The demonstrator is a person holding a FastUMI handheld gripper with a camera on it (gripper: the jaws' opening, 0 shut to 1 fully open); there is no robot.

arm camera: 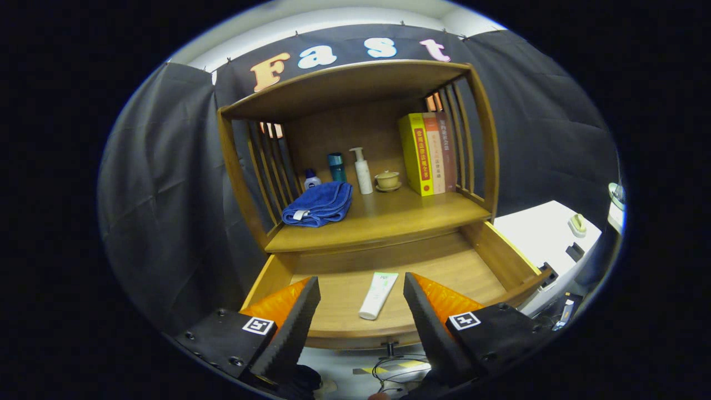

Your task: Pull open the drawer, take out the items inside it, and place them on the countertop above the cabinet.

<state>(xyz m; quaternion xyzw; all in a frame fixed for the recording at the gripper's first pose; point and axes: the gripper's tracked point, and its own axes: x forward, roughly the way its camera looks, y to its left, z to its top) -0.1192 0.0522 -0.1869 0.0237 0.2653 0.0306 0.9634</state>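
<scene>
Hovering with fingers apart, the hand-held gripper (pixel 361 303) is straddling the tube (pixel 379 295), likely slipping if pinched off-centre.

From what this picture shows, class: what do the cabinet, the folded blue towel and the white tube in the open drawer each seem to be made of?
Brown wooden cabinet: wood or veneer by its visible grain, with a smooth, slightly glossy finish.
Folded blue towel: soft cloth, judging by its drooping folds and matte nap.
White squeeze tube: probably plastic, smooth with a flat crimped end. It lies between the open fingers of the hand-held gripper.
</scene>
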